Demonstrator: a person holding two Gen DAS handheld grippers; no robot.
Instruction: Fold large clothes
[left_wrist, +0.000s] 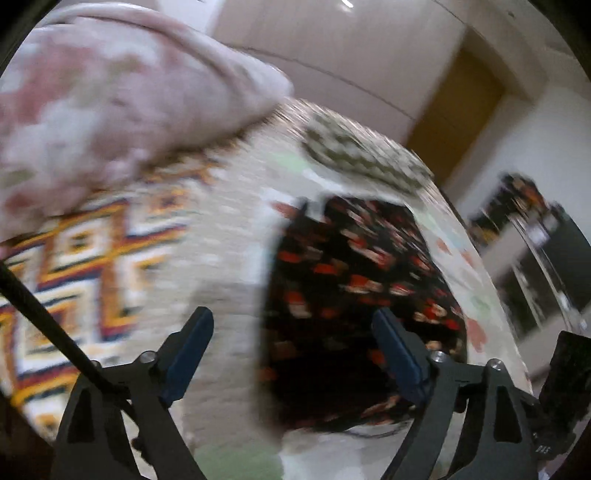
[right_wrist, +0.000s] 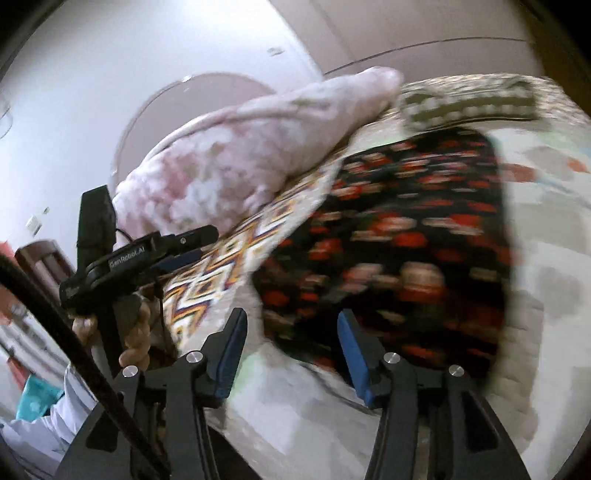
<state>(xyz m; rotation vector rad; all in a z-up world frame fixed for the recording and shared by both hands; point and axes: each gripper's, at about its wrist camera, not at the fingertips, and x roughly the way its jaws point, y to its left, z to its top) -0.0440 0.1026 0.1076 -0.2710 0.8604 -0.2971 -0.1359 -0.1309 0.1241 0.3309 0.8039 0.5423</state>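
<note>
Black fabric garment printed with red and cream flowers, lying flat on a bed covered with a pale patchwork bedspread; motion blur softens its print, but its outline reads as a broad folded panel with rounded corners. In the left wrist view the garment lies just ahead of the left claw, under and beyond that claw's right-hand finger; the jaws stand wide with nothing between them. In the right wrist view the same garment spreads ahead and to the right of the right claw, whose blue-padded jaws are parted, with no cloth pinched between them. Left of the garment, the bedspread carries an orange, navy and white geometric block pattern. Beyond that, a bulky pink and white mottled plush blanket is heaped on the bed. At the far edge, past the garment, rests an olive and white checked folded cloth. No containers appear in either view.
</note>
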